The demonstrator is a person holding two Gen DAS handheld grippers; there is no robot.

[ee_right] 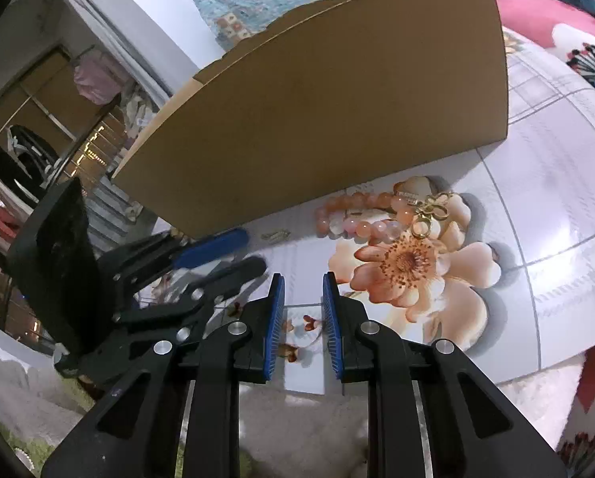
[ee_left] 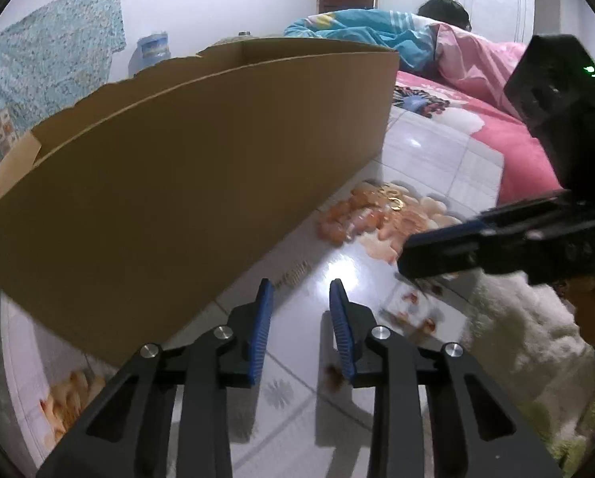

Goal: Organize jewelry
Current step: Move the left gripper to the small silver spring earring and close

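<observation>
Both grippers are sitting low over the glossy floral table cover (ee_right: 556,183) and neither one has anything in it. The left gripper (ee_left: 301,290) has its blue pads (ee_left: 263,318) parted with a clear gap, just shiny tabletop showing between them, nothing pinched and nothing touching the pads as far as I can see. Same deal with the right gripper (ee_right: 303,283): its jaws are a bit narrower but still apart, only the printed pattern visible in the gap, so released, not grasping. From the right wrist view the left gripper shows up off to the left side, angled in toward the base of the cardboard box (ee_right: 337,91), and it's a bit blurred. The jewelry is all still on the table right in front of the box: a peach bead bracelet (ee_right: 357,215) lying in a loop just beside the box wall, with a gold clasp charm (ee_right: 429,215) touching its right end, on top of the big printed orange flower (ee_right: 413,267). There's also a small pale piece (ee_right: 275,235) lying just left of the bracelet, too small to tell what it is. No readable writing or brand on the box or the grippers. A person (ee_left: 417,28) is lying on the pink bed (ee_left: 508,139) in the background.
</observation>
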